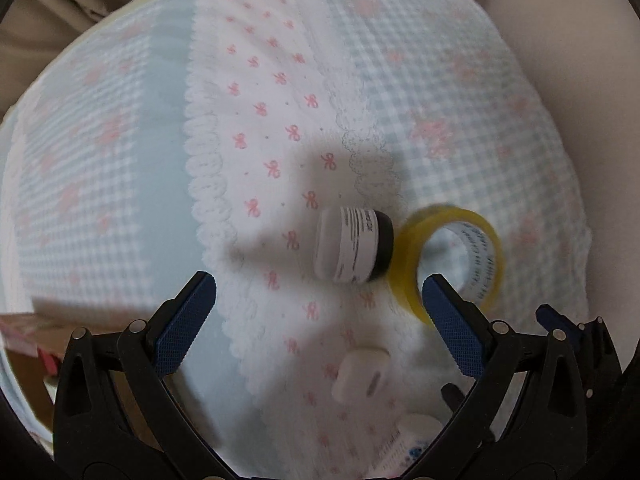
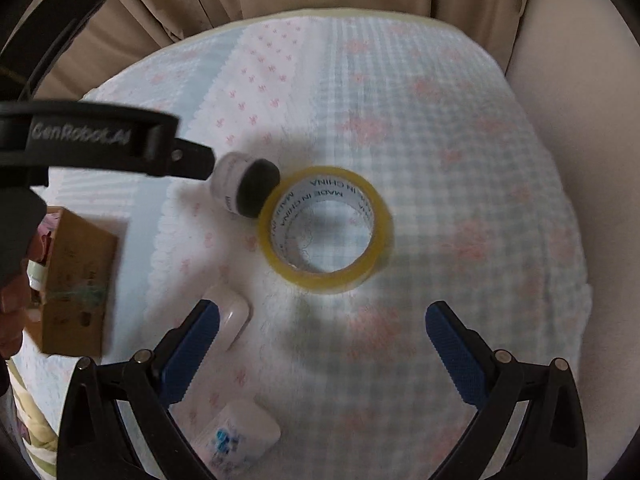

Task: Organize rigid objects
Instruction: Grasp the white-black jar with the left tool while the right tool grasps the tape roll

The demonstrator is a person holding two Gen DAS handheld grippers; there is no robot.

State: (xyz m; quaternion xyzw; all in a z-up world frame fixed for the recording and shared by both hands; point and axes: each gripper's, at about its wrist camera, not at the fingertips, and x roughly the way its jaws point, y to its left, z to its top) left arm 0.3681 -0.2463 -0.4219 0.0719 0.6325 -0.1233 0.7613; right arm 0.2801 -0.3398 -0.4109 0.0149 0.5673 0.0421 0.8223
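Blue-padded fingers [image 1: 188, 320] of the left gripper [image 1: 318, 308] stood wide apart and held nothing, above a white case [image 1: 360, 374] lying on the cloth [image 1: 256, 80]. Beyond them a small jar [image 1: 352, 245] with a black cap lay on its side, cap touching a yellow tape roll [image 1: 452, 258] that lay flat just to its right. A white packet [image 1: 404, 444] with blue print showed at the bottom edge, blurred.

From the right wrist view, the right gripper [image 2: 322, 340] was likewise spread wide and empty, hovering just short of the tape roll [image 2: 326, 226]. The jar [image 2: 246, 186] leaned against the roll's left rim, with the left gripper's black body [image 2: 100, 140] just beside it. The case [image 2: 232, 316] lay by the right gripper's left finger, the packet [image 2: 236, 438] nearer the camera. A cardboard box [image 2: 76, 284] stood at the left edge of the cloth [image 2: 460, 160].
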